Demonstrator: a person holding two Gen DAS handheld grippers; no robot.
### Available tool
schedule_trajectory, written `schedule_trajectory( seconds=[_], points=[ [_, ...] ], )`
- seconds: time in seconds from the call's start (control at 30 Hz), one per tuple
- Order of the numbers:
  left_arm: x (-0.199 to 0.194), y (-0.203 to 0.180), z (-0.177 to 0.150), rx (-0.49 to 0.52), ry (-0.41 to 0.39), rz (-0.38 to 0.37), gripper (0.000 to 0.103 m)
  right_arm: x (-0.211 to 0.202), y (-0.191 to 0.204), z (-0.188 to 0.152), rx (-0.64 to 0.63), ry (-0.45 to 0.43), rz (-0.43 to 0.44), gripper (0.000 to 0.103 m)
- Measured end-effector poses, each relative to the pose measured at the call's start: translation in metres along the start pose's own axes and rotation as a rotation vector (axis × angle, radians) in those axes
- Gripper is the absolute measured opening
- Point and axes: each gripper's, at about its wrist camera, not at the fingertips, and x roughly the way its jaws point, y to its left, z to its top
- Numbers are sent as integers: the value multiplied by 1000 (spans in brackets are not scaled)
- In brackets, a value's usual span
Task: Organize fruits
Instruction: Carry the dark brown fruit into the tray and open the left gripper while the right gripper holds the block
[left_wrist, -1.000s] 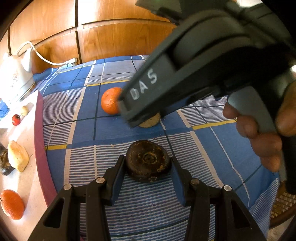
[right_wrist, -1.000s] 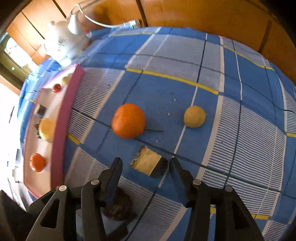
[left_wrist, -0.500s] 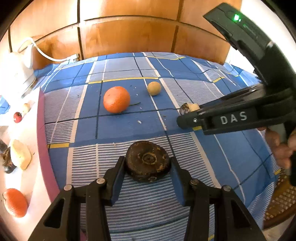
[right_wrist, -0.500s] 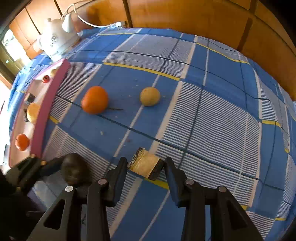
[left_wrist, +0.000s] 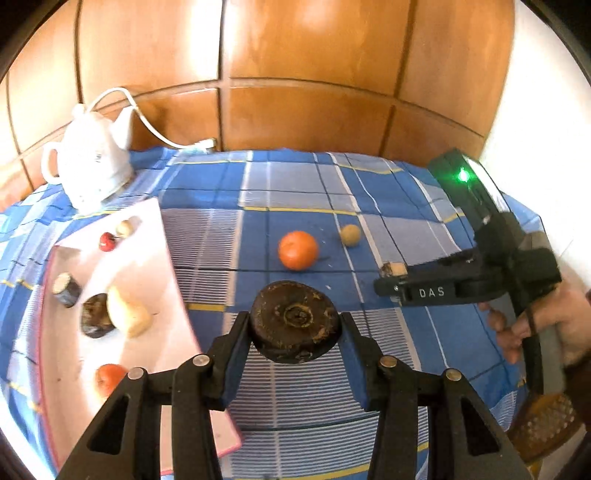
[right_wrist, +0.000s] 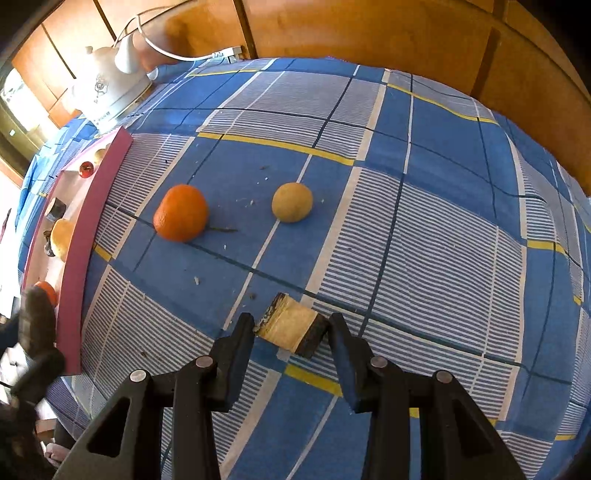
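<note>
My left gripper (left_wrist: 293, 332) is shut on a dark brown round fruit (left_wrist: 294, 319), held above the blue checked cloth beside the pink tray (left_wrist: 173, 280). My right gripper (right_wrist: 291, 334) is shut on a tan fruit piece with dark ends (right_wrist: 291, 328), just over the cloth; it also shows in the left wrist view (left_wrist: 393, 268). An orange (right_wrist: 181, 218) and a small yellow-brown round fruit (right_wrist: 291, 202) lie on the cloth beyond it. They also show in the left wrist view, the orange (left_wrist: 297, 250) and the yellow fruit (left_wrist: 349, 235).
The pink tray (right_wrist: 92, 221) at the left holds an orange fruit (left_wrist: 110, 376), a pale pear-like fruit (left_wrist: 127, 314), dark pieces (left_wrist: 67, 290) and a small red fruit (left_wrist: 107, 242). A white kettle (left_wrist: 92, 166) with its cord stands behind the tray. Wood panelling backs the table.
My left gripper has risen and turned left with the dark fruit, so the tray shows more fully. My right gripper has pulled back to the right, holding the tan piece.
</note>
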Motion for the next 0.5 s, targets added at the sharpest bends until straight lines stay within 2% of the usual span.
schedule_trajectory(
  seconds=[0.5],
  points=[
    [-29, 28, -5, -75, -32, 55, 47, 0, -7, -1, 38, -7, 32, 42]
  ],
)
